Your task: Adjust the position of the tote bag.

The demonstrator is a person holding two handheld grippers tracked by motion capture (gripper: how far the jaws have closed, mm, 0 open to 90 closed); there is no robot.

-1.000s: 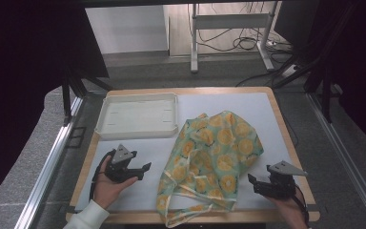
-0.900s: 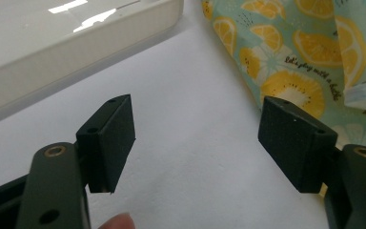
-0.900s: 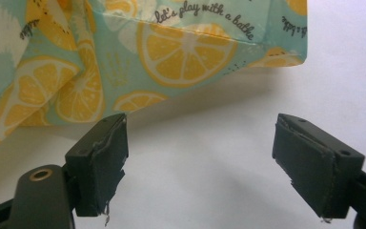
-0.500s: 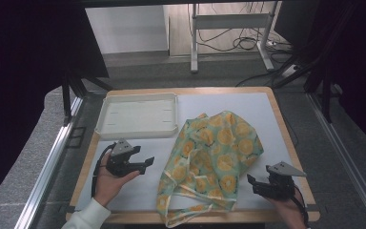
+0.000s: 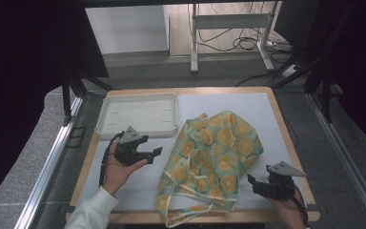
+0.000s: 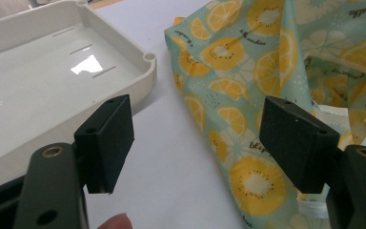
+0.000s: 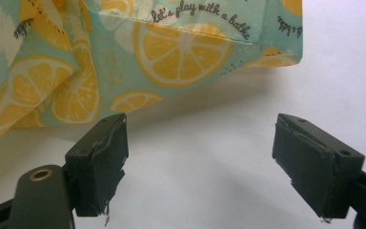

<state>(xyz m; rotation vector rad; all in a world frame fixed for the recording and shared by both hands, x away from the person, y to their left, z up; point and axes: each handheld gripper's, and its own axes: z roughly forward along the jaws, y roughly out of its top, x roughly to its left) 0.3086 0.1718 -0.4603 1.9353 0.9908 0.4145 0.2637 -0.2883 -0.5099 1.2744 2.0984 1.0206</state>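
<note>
Soft cloth (image 5: 214, 160) lies between our released left claw (image 5: 153, 153) and released right claw (image 5: 255, 183); we may pinch several crumpled layers.

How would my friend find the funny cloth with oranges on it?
Look at the white-topped table. Right of the shallow cream tray lies a crumpled cloth. It is pale green with orange slices, the table's one patterned thing.

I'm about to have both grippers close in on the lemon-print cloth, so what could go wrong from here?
1. The cloth lies crumpled in layers, so the open left gripper may pinch several folds, not one edge.
2. Its near hem reaches the table's front edge; a tug could drag it off.
3. The tray sits close beside the left gripper and could get knocked.
</note>
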